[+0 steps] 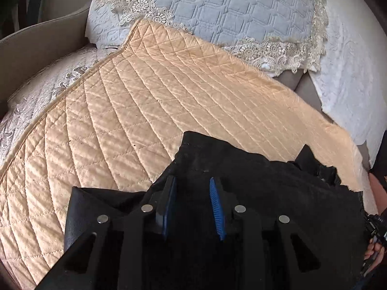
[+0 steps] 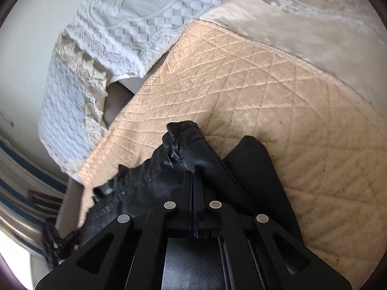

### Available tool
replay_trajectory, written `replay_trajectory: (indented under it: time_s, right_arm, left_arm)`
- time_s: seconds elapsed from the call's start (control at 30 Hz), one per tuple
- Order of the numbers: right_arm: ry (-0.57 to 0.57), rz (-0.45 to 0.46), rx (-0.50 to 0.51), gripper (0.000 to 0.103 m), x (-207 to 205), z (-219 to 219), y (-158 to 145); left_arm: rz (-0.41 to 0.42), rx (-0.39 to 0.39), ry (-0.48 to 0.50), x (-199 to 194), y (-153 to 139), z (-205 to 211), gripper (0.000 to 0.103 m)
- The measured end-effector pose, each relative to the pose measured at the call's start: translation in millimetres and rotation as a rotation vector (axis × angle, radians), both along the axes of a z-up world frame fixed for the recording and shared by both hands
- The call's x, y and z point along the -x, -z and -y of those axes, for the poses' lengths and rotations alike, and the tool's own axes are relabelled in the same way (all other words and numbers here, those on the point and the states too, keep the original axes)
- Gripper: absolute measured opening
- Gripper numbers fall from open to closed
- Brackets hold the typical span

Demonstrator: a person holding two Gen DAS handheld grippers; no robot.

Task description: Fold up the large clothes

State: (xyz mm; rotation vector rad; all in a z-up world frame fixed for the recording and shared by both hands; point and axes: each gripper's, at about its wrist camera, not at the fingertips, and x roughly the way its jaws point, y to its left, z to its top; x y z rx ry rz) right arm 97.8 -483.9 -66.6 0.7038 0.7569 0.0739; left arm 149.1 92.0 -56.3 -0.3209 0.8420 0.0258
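A black garment of smooth, leather-like material (image 2: 154,178) lies on a peach quilted cover with diamond stitching (image 1: 145,111), which is spread over a sofa seat. In the right wrist view the garment shows a soft sheen, a gathered, puckered band along its far edge and a flat stiff flap to the right; a black cord (image 2: 52,239) trails from it over the cover's near left edge. In the left wrist view the cloth looks matte and dark, heaped at the cover's near edge, one corner reaching the frayed right edge.

The right gripper (image 2: 192,176) has its jaws pressed fully together, pinching a fold of the garment just behind the gathered band. The left gripper (image 1: 192,183) stands partly open, blue-padded fingers (image 1: 215,200) apart over the black cloth; I cannot tell whether they grip it.

Behind the cover lie a pale blue quilted cushion with lace trim (image 1: 217,7) and a white embossed throw (image 2: 135,24).
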Motion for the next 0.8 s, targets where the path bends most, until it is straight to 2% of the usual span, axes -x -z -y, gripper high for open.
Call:
replay_trajectory:
  time_s: [0.1, 0.37, 0.5, 0.57, 0.6, 0.63, 0.73, 0.8]
  right_arm:
    - [0.004, -0.008, 0.014, 0.000, -4, -1, 1]
    - [0.007, -0.022, 0.041, 0.000, -6, -3, 1]
    - [0.011, -0.070, 0.090, 0.000, -11, -9, -8]
    - [0.022, -0.075, 0.168, 0.007, -6, -21, -26]
    - [0.021, -0.063, 0.199, 0.015, -3, -27, -33]
    - [0.006, -0.038, 0.227, 0.019, 2, -35, -43]
    - [-0.047, 0.006, 0.243, 0.019, 5, -53, -56]
    - [-0.073, 0.007, 0.272, 0.019, -4, -63, -58]
  left_arm:
    - [-0.010, -0.058, -0.001, -1, 1, 8, 0.031]
    - [-0.021, -0.090, -0.005, -7, 0, 9, 0.031]
    - [-0.034, -0.106, -0.001, -9, -2, 11, 0.031]
    - [-0.040, -0.125, -0.001, -7, -9, 11, 0.031]
    - [-0.032, -0.136, -0.001, -3, -16, 11, 0.031]
    - [-0.008, -0.130, 0.007, 4, -25, 12, 0.032]
    - [0.066, -0.107, 0.047, 23, -44, 19, 0.039]
    - [0.072, -0.122, 0.077, 22, -47, 29, 0.039]
